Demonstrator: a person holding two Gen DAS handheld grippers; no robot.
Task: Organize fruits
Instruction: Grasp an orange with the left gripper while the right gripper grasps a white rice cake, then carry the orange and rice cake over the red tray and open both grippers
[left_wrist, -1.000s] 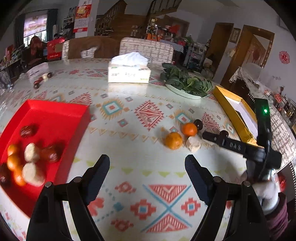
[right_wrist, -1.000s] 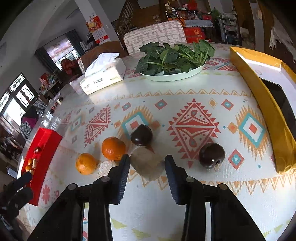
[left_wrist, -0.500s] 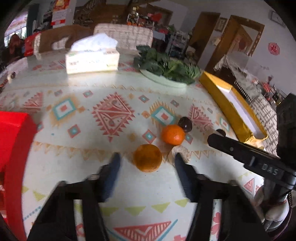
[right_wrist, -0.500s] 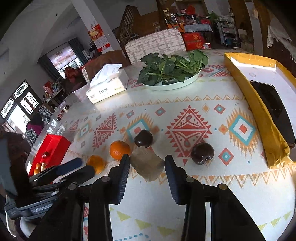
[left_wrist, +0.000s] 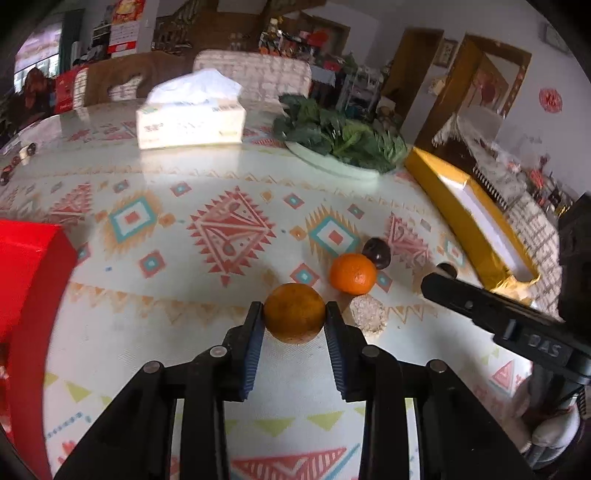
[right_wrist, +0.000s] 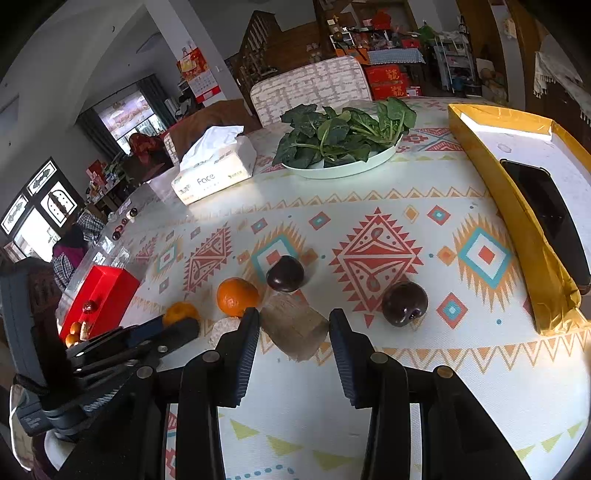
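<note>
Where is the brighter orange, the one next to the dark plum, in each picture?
Left wrist view: the brighter orange sits right of centre, just below-left of a dark plum, beyond the duller orange gripped in the left tongs.
Right wrist view: it sits left of centre, just above the right tongs' left finger.
Shared landmark: the tissue box at the table's far side.
</note>
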